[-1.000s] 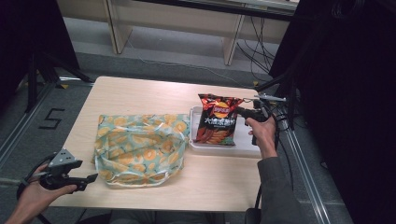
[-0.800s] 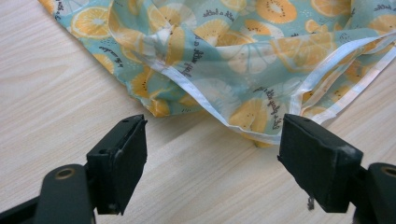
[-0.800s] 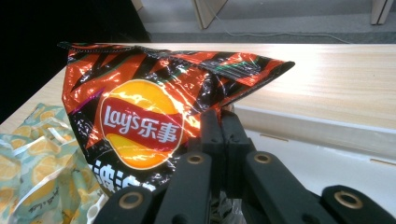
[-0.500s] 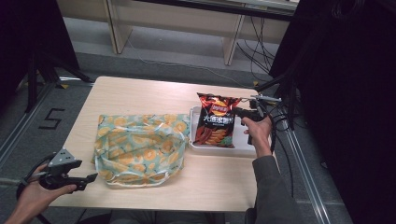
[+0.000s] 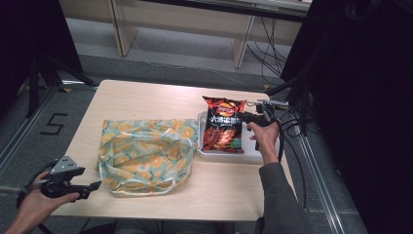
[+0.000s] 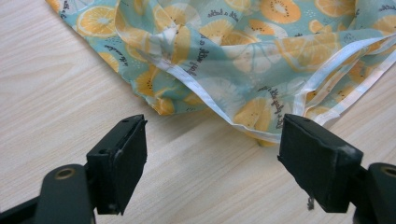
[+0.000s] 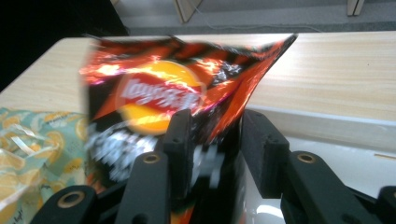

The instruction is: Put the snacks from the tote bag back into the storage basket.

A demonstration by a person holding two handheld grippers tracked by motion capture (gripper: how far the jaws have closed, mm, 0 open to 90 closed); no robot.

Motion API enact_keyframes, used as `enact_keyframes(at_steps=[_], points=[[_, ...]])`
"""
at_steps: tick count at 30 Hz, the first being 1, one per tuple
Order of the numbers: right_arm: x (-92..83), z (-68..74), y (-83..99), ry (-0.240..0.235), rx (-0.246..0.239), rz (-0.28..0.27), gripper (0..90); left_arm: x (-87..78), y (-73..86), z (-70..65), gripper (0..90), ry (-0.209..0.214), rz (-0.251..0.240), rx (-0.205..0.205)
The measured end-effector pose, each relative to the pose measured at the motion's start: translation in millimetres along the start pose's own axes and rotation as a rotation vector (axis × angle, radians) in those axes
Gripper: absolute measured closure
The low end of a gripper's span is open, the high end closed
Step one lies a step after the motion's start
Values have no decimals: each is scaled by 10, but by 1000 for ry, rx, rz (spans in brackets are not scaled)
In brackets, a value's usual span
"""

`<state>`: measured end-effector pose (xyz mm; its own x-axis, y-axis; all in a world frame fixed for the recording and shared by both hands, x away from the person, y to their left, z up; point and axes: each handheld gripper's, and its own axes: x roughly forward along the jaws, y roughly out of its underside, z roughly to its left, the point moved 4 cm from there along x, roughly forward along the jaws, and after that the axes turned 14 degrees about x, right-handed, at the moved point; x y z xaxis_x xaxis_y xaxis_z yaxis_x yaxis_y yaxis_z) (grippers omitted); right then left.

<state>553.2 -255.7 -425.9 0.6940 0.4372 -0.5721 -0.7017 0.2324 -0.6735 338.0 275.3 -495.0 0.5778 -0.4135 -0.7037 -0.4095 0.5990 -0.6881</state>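
- The chip bag [image 5: 223,124] is glossy, crinkled foil in red, orange and black, a flat pouch with a jagged sealed top edge; in the right gripper view [image 7: 177,98] it is blurred.
- It stands tilted in the white tray [image 5: 253,155], a shallow, smooth plastic rectangle just right of the fabric bag [image 5: 146,156].
- The fabric bag is soft, rumpled cloth printed with orange slices on pale teal, its seams edged in white tape [image 6: 224,60]; it lies slack on the pale wood-grain table [image 5: 146,97].
- The right gripper [image 5: 246,117], held level in a raised hand [image 5: 265,139] over the tray, has just been opening its jaws; the chip bag's edge sits between them, and the pads no longer pinch it.
- The left gripper [image 5: 92,185] rests low at the table's near-left corner, just off the fabric bag's corner, jaws wide apart with nothing between them [image 6: 212,154].
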Motion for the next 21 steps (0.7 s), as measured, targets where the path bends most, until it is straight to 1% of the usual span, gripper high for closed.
enact_keyframes(at_steps=[1,2,3,4,5,6,7,8,9,10,11,12,13,14,15,16,17,18,19,20,21], points=[[8,-24,-14,3,-37,-15,652,-1,-1,0,229,-1,1,-4],[-10,-1,-4,1,-19,-2,652,-11,5,12,229,4,14,15],[-13,1,-3,0,-24,2,651,-13,8,13,229,3,19,14],[-9,-27,-19,1,-61,-9,650,-16,13,21,228,-3,26,21],[-18,8,-5,1,-30,-7,649,-13,15,19,228,-8,23,11],[-25,16,-4,-5,-32,-9,647,-14,18,10,228,-8,23,-8],[-33,0,-17,-11,-64,-13,644,-12,14,16,228,-10,10,-10],[-43,9,-19,-19,-70,-23,640,-8,10,8,229,-18,-1,-30],[-53,18,-18,-22,-73,-23,639,-6,8,13,229,-17,-8,-31],[-74,57,2,-23,-43,-16,635,-22,15,33,229,-12,9,-6],[-83,49,-7,-25,-76,-23,630,-25,14,31,229,-23,8,-17],[-93,53,-5,-25,-94,-27,623,-34,14,47,229,-29,16,4],[-121,96,18,-27,-60,-14,617,-28,11,43,229,-30,4,-6],[-123,85,5,-36,-100,-29,611,-31,11,40,229,-32,3,-14],[-150,135,35,-38,-59,-12,604,-32,10,32,229,-29,1,-28],[-149,120,24,-42,-112,-30,599,-34,9,34,229,-28,-1,-26],[-165,145,40,-58,-111,-35,592,-43,10,46,229,-33,5,-10],[-182,181,73,-76,-98,-33,579,-53,11,67,229,-39,12,19],[-202,219,109,-84,-70,-34,573,-51,6,71,229,-42,4,23],[-222,230,130,-93,-75,-26,564,-53,6,71,229,-43,2,20],[-229,210,137,-92,-118,-40,555,-46,7,50,229,-37,-7,-17]])
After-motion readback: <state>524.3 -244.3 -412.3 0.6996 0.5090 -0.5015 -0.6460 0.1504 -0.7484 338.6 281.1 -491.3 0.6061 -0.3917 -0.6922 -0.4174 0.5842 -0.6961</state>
